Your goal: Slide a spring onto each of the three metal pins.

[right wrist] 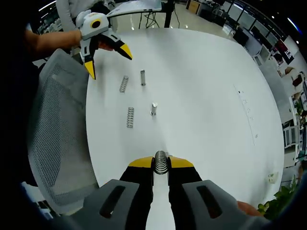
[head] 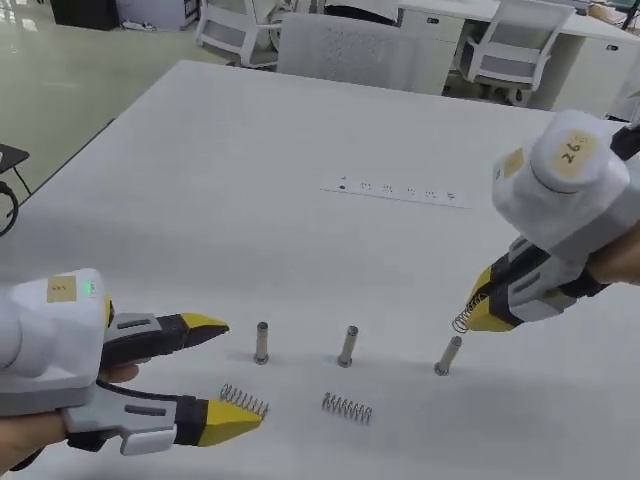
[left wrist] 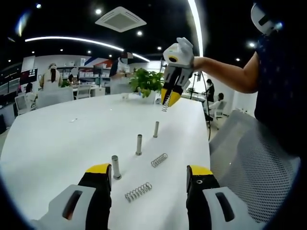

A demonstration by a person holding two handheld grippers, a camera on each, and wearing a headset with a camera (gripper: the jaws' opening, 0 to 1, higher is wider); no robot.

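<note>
Right hand-held gripper (head: pixel 472 317) is clenched on a spring (head: pixel 463 316), and the coil pokes out past its yellow tips. It hangs above the bench (head: pixel 250 180), up and to the right of the middle pin (head: pixel 348 346). Just under that coil stands the right pin (head: pixel 448 356), bare, and coil and pin top look apart in the head view. The middle pin is upright and carries nothing. To its left, the left pin (head: pixel 262 343) is upright and bare too. A second spring (head: pixel 347 407) lies flat on the bench just in front of the middle pin, on the person's side. A third spring (head: pixel 244 401) lies flat further left of the middle pin. Left hand-held gripper (head: pixel 240 372) is released with its jaws spread wide, low over the bench left of the middle pin. In the left gripper view, the third spring lies between its two jaws.
</note>
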